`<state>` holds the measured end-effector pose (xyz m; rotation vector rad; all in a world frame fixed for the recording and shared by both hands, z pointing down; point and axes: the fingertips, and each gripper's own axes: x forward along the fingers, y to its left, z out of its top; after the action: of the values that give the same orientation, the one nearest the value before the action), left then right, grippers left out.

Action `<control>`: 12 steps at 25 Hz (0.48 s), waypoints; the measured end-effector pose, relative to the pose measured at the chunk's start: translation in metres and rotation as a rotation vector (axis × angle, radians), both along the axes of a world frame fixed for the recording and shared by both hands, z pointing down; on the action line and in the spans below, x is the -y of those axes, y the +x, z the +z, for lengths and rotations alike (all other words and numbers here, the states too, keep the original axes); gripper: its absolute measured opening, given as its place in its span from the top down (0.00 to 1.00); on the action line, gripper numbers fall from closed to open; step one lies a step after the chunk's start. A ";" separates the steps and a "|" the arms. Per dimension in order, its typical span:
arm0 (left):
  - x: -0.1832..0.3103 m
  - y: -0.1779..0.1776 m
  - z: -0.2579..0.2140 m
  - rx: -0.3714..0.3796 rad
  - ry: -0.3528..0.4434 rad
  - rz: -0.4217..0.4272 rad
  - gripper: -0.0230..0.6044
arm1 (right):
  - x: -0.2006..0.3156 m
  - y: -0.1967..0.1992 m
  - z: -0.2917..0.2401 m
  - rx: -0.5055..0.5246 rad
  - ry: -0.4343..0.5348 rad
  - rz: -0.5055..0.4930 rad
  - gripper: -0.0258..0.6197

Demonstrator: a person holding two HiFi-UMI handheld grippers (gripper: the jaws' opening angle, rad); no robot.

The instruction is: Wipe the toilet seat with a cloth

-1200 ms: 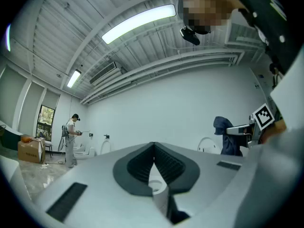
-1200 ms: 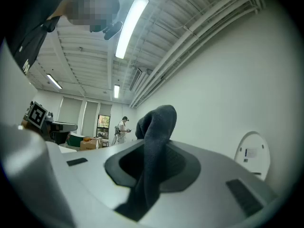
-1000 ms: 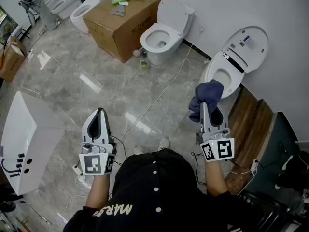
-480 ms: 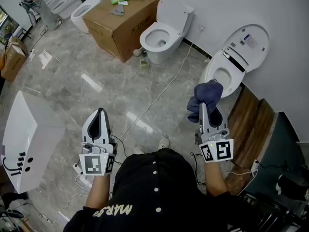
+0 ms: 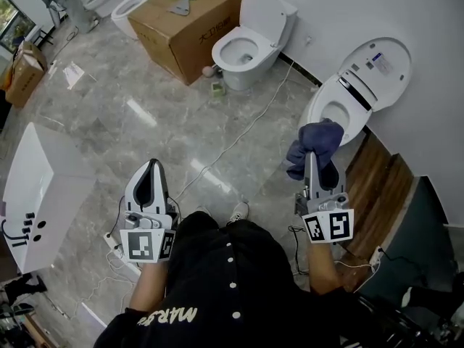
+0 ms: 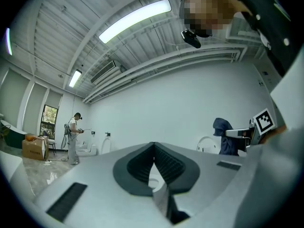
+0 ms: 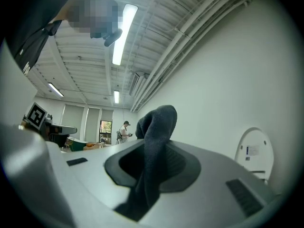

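Toilet seat (image 5: 317, 116) is far right by the wall, lid up; the dark cloth (image 5: 314, 145) hangs just short of it, pinched in the right gripper's (image 5: 313, 158) jaws. Best to press the cloth flat on the rim & sweep round, w/ the left gripper (image 5: 150, 167), jaws closed on nothing, held clear.

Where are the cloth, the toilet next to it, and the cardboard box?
cloth (image 5: 315, 142), head view, on its bunched top.
toilet (image 5: 380, 61), head view, on its raised lid.
box (image 5: 212, 9), head view, on its top face.
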<state>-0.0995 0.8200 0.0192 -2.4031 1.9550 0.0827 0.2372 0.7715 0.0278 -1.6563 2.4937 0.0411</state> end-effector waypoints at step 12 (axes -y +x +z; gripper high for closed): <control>0.011 0.010 0.018 -0.010 -0.049 0.013 0.95 | 0.009 0.011 0.014 0.004 -0.027 0.015 0.85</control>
<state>-0.0898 0.8085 0.0369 -2.4503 1.9686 0.0479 0.2484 0.7625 0.0416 -1.6831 2.4899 0.0060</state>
